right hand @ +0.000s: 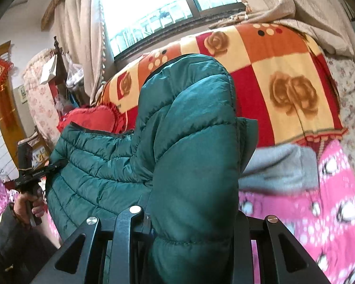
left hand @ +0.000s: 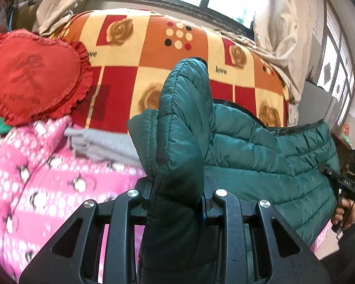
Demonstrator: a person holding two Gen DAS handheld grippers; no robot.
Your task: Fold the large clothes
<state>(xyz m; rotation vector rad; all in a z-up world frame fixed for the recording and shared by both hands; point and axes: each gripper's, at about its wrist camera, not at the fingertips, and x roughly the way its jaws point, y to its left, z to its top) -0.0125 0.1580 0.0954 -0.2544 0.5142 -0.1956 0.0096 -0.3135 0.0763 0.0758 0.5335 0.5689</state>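
Observation:
A dark green quilted puffer jacket (left hand: 260, 151) hangs stretched between my two grippers above the bed. My left gripper (left hand: 177, 189) is shut on one end of the jacket, whose fabric bulges up between the jaws. My right gripper (right hand: 191, 203) is shut on the other end of the jacket (right hand: 101, 165). In the left wrist view the right gripper (left hand: 350, 182) shows at the far right, held by a hand. In the right wrist view the left gripper (right hand: 33, 172) shows at the far left. The fingertips are hidden by the fabric.
Below lies a pink penguin-print blanket (left hand: 35, 177) with a folded grey garment (left hand: 106, 144) on it. A red heart-shaped cushion (left hand: 35, 75) lies at the left. An orange and red rose-print blanket (left hand: 153, 47) covers the bed's far side, under a window with curtains (right hand: 82, 35).

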